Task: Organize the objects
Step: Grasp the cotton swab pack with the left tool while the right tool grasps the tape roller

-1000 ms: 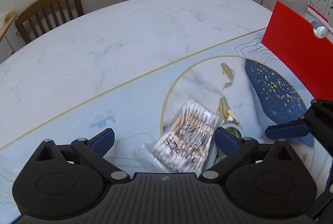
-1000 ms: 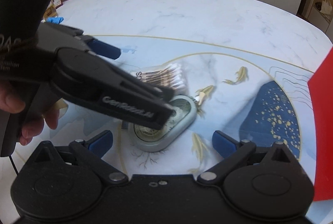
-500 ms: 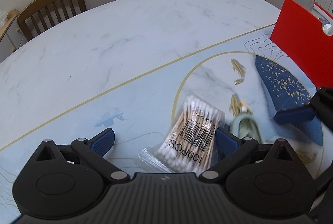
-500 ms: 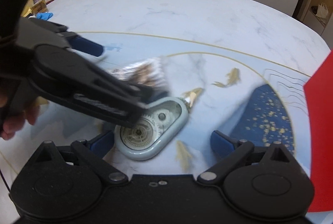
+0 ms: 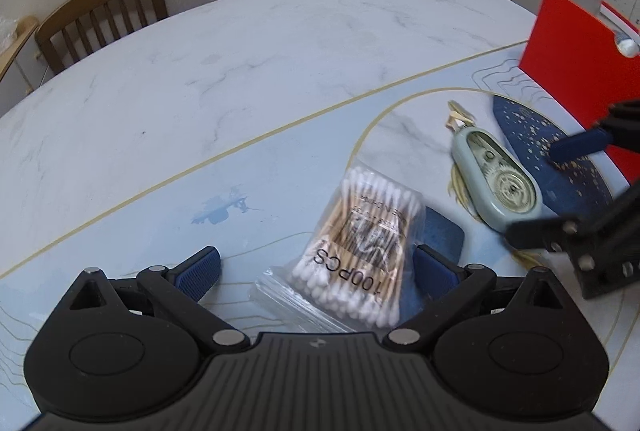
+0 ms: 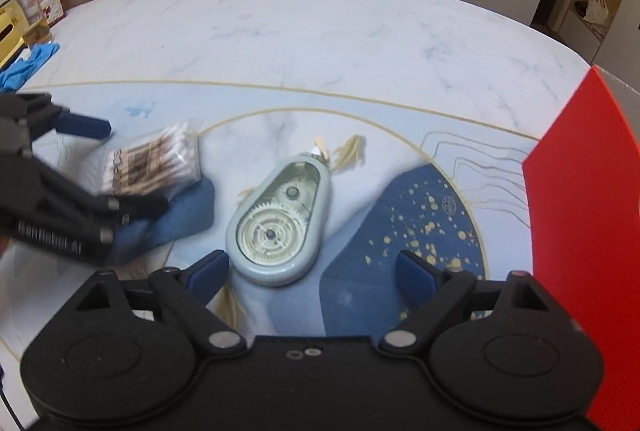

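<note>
Right gripper (image 6: 312, 273) closing, nothing clamped yet, around correction tape dispenser (image 6: 280, 221): light, rigid, slick plastic, best pinched across wide rounded end.

My right gripper (image 6: 312, 271) now sits apart from my left gripper (image 5: 316, 267); a second ago the left one crossed in front of it and hid part of the correction tape dispenser (image 6: 280, 223). The dispenser now shows whole in the right wrist view, lying flat on the worktop (image 6: 320, 31) between my right gripper's blue pads, which are closing without touching it. In the left wrist view, the dispenser now lies well clear to the right of the cotton swab bag (image 5: 360, 251) instead of tucked behind it.
</note>
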Tool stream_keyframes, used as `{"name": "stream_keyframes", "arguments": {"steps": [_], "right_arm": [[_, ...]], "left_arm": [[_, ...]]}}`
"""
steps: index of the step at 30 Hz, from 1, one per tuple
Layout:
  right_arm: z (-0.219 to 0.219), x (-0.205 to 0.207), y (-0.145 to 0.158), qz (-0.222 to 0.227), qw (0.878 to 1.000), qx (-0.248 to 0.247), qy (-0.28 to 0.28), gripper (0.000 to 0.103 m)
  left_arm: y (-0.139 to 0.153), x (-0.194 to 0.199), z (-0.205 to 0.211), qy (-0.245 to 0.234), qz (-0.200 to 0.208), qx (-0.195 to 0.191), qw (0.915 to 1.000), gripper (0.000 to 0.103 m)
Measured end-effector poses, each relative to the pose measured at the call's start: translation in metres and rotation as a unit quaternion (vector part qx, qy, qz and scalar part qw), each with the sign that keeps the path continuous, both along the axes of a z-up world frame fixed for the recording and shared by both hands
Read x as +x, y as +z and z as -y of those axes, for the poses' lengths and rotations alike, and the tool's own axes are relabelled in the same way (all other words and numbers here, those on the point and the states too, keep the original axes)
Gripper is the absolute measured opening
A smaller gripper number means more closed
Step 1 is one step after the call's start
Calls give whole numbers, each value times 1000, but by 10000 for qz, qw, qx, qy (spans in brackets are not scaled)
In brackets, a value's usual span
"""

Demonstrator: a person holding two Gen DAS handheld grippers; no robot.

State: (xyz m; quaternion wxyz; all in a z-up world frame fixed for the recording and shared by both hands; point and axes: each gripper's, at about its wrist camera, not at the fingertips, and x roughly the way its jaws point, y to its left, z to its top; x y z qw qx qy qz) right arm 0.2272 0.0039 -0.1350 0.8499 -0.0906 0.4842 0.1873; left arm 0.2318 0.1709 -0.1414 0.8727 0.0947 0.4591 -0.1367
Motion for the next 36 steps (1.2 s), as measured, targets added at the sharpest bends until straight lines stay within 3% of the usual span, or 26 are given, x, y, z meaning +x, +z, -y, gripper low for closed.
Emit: {"name": "stream_keyframes", "arguments": {"steps": [4, 7, 12, 15, 18, 29, 36], "right_arm": [[-6, 9, -2, -108, 9996, 180, -175, 82], [-11, 11, -3, -45, 9995, 177, -274, 81], [-18, 9, -4, 85, 9997, -33, -227, 74], [-20, 9, -1, 108, 9998, -2, -163, 57], [-19, 10, 0, 56, 9999, 38, -102, 53], [6, -13, 17, -52, 9994, 332, 56, 52], [32, -31, 41, -70, 9974, 702, 122, 52]], "left_arm": [[0, -6, 1, -40, 88, -6, 10000, 102], [1, -9, -1, 30, 152, -72, 9999, 94], [4, -14, 3, -81, 217, -204, 9995, 68], [6, -17, 7, -151, 221, -199, 9994, 58], [8, -19, 12, -169, 169, -174, 9996, 49], [18, -35, 32, 94, -198, -396, 9990, 42], [39, -52, 50, 196, -242, -610, 9977, 42]]}}
